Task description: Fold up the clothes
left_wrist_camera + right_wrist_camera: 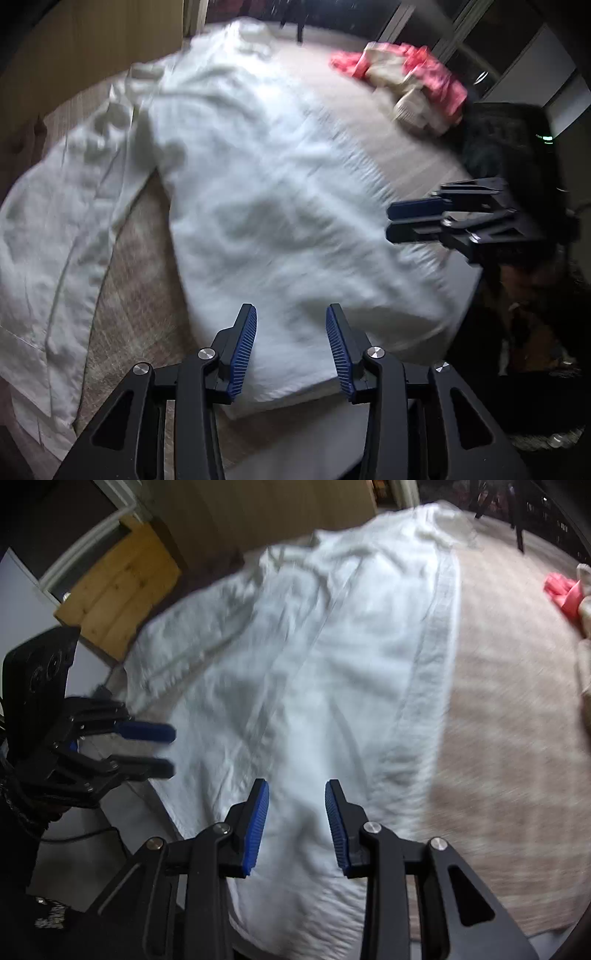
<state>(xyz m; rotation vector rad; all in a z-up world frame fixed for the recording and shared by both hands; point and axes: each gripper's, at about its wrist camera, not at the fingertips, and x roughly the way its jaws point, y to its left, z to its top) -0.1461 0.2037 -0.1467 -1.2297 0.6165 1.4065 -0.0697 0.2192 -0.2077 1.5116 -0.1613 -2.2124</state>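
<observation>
A white shirt [236,192] lies spread over the beige surface [509,738] that carries the clothes; whether that is a bed or a tabletop I cannot tell. One side looks folded inward along a long straight edge, and a sleeve [55,229] trails off to the side, flat but creased. Farther back, well apart from the shirt, sits a crumpled pink and cream pile of clothes [402,81].

Both tongs hover above the near hem. The left tongs [291,314] stand partly open with nothing between the pads, only shirt cloth showing below the gap. The right tongs [296,790] are likewise partly open and empty, poised over the hem near the folded edge. Each shows in the other's view as well, out to the side, pads parted.

The step in hand appears to be taking a fresh hold for the next fold. To do it well, each pair should come down on a corner of the hem or on the loose sleeve, pinching every layer of cloth there so the lower layer does not slide out. The two hands should lift together and level, carry the cloth over in one sweep, and lay it so the edges line up before letting go. Smoothing the creased sleeve first would likely give a neater result.

No box, basket or drawer meant for the clothes is visible, so nothing can be said of contents.
</observation>
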